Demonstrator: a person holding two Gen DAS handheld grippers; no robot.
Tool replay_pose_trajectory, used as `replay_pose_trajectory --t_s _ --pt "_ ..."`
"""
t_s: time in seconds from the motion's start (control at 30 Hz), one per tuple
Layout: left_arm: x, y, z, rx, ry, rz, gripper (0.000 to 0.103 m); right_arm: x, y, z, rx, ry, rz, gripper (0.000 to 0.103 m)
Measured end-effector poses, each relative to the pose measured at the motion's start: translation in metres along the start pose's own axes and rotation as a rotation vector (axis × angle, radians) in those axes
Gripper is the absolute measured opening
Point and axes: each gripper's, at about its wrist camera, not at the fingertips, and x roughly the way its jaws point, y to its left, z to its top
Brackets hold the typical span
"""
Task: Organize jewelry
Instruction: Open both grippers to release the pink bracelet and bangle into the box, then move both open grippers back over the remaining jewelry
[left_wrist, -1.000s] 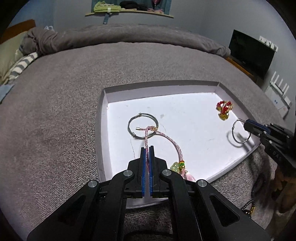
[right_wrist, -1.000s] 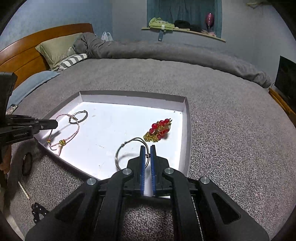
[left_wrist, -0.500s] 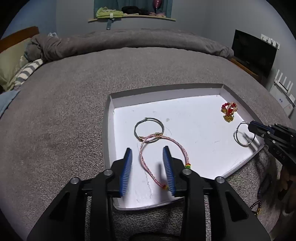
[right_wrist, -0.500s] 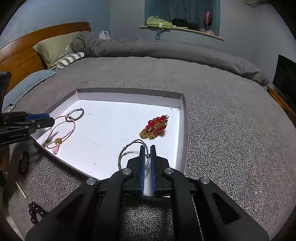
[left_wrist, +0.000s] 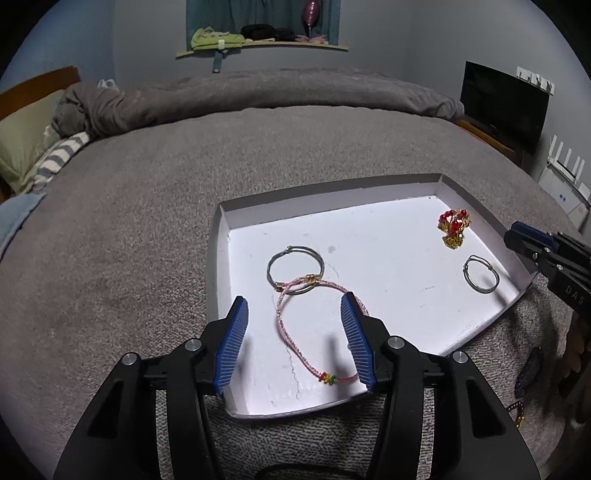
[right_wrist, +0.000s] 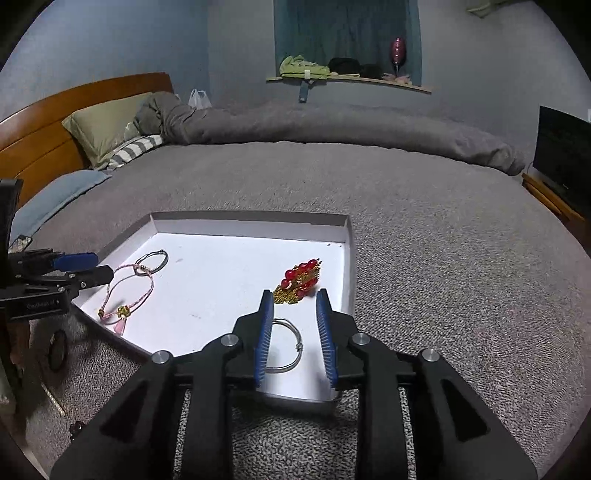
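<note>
I am opening my left gripper (left_wrist: 295, 339) over the near left corner of the white tray (left_wrist: 218, 258). A second ago its jaws were pinched together on the pink cord bracelet (left_wrist: 314, 325); now the blue pads are spreading apart, and the bracelet is lying flat on the tray floor between them, touched by neither. Its far end is crossing the near rim of a thin wire bangle (left_wrist: 295, 269), so the two pieces are overlapping rather than sitting apart.

I am opening my right gripper (right_wrist: 295, 332) as well, at the near right corner of the tray. Half a second ago it was clamped on the silver ring bracelet (right_wrist: 284, 347); now the jaws are parting, and the ring is resting on the tray floor between the pads, close against the left one, though I cannot tell whether that pad is touching it.

Just beyond my right fingers, the red bead and gold chain piece (right_wrist: 299, 284) is lying near the tray's right wall, in the same spot as before.

Farther off, the grey bedspread (left_wrist: 147, 203) is stretching away to the rolled duvet and the window ledge.

As I am judging it, both drops are finishing together: four pieces are now sitting inside the tray. At the near edge of both views, small dark and gold items are lying on the bedspread outside the tray, too blurred to name; those are probably waiting their turn.
</note>
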Motion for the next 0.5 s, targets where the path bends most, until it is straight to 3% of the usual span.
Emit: replay_pose_trajectory --t_s 0.17,0.23,0.37,0.5 --pt "-0.005 -0.004 -0.001 0.003 -0.021 0.006 0.070 -0.001 0.003 -0.002 -0.003 -0.014 0.005 0.061" --pt "-0.009 -0.008 -0.001 0.011 -0.047 0.021 0.078 -0.005 0.006 -0.002 -0.016 -0.032 -0.003 0.066" --pt "-0.020 -0.012 -0.001 0.008 -0.092 0.024 0.091 -0.019 0.006 -0.006 -0.014 -0.090 -0.034 0.095" --pt "-0.028 -0.013 -0.003 -0.007 -0.117 0.011 0.094 -0.032 0.003 -0.010 -0.010 -0.125 -0.073 0.097"
